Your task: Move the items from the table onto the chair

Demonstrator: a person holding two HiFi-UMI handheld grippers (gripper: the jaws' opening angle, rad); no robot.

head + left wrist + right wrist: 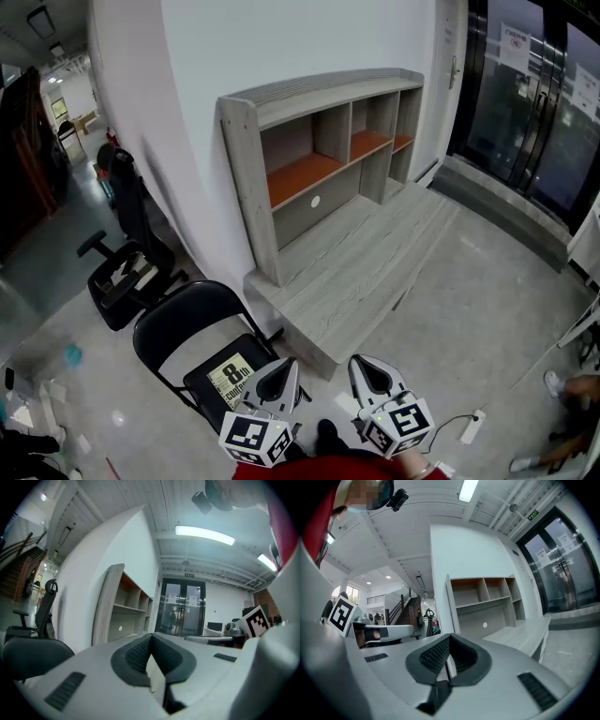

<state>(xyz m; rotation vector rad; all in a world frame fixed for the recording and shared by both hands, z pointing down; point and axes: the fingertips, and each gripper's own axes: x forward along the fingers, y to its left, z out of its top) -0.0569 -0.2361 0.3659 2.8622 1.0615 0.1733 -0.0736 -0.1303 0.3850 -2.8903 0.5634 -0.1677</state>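
The grey wooden desk (375,272) ran along the white wall and carried a shelf unit (319,159) at its back. Glass doors (534,103) stood beyond it. A black office chair (122,272) sat behind the black folding chair (183,323), which stood just beside the desk's near corner. Your left tongs (289,367) and right tongs (362,364) were both closed with nothing between them, held level before the desk edge. A printed card marked 8 (232,380) lay on the chair seat. A power strip (472,427) lay on the floor at right.
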